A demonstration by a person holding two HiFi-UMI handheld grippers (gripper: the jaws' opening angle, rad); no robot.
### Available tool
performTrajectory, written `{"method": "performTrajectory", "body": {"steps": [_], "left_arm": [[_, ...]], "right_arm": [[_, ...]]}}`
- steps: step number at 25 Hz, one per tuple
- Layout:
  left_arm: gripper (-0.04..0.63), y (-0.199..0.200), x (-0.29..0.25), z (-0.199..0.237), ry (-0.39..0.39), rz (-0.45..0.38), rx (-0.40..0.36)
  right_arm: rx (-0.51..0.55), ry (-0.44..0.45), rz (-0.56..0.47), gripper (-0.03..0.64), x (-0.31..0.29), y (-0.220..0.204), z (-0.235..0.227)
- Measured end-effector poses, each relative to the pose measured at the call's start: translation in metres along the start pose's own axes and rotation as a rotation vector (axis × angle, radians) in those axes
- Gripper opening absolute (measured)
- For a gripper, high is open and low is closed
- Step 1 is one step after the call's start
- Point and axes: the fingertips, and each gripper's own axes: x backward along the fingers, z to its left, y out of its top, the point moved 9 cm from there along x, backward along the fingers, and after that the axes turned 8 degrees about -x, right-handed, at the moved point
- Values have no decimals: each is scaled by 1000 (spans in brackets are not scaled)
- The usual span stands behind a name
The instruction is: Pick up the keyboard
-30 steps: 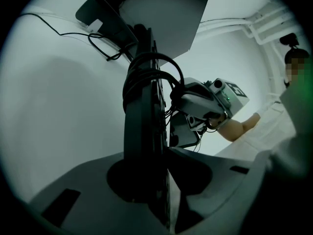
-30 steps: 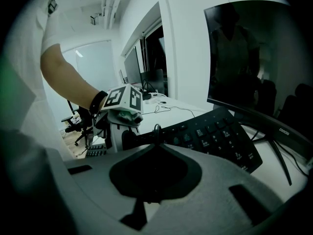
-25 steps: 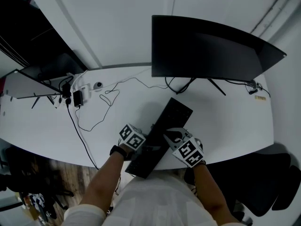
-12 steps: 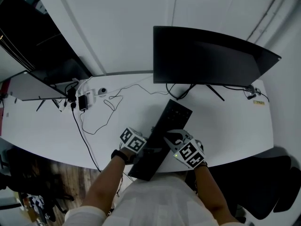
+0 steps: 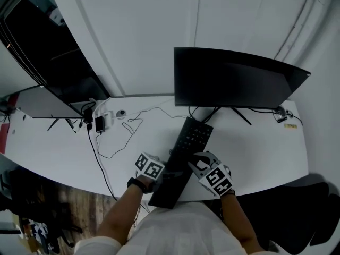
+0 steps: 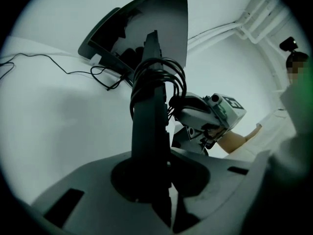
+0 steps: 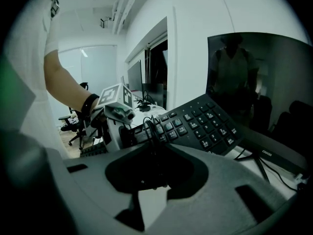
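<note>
Keyboard sits tilted over the desk's near edge, far end toward the monitor. Left gripper is clamped narrow on its left edge. Right gripper jaws are opening, right edge between them. I'd tighten the right and lift level. Only the gripper views show the coiled cable round it; the head view shows desk placement.
</note>
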Motion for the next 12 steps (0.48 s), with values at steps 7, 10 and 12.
{"method": "performTrajectory", "body": {"steps": [7,10,12], "left_arm": [[63,20,22,-13,119,-102,-47],[61,32,37,-21,187,-158,-75],[61,36,43,-26,209,-187,-82]], "right_arm": [[-79,-46,-91,97,30,1,-14],[-122,-70,-132,97,41,0,-22],[-154,-85,-166,95,47,0,-26]]}}
